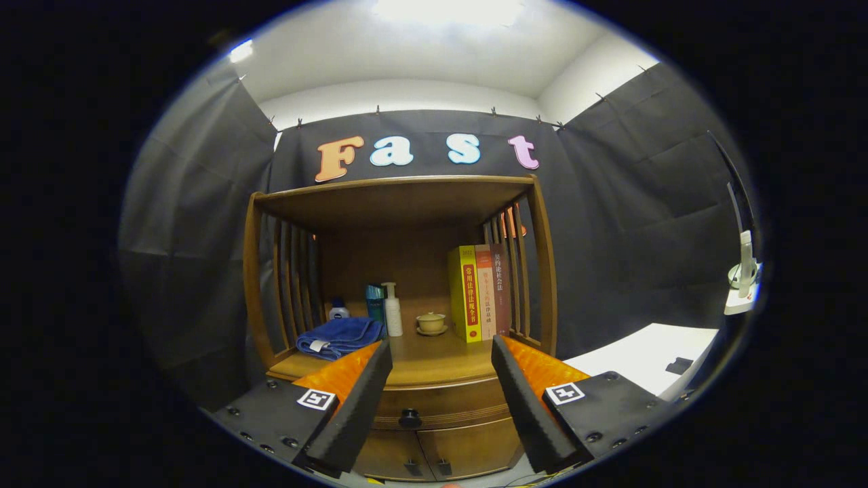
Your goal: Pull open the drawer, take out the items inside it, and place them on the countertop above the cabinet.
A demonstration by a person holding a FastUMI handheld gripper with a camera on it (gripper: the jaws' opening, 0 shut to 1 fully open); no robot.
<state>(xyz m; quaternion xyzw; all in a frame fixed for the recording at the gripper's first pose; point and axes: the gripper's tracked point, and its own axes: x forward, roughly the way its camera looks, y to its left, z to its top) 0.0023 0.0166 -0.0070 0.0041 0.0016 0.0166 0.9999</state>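
Gripper: I see my gripper spread wide, nothing held between its fingers.
Drawer: the drawer sits shut under the cabinet's countertop, its dark knob between my fingers and apart from both.
Drawer contents: I cannot tell; the front hides them.
Lower doors: two small doors below the drawer, both shut.
Countertop load: a folded blue towel, a small jar, a teal bottle, a white pump bottle, a cup on a saucer, and upright books against the slatted side.
Side: a white desk beside the cabinet.
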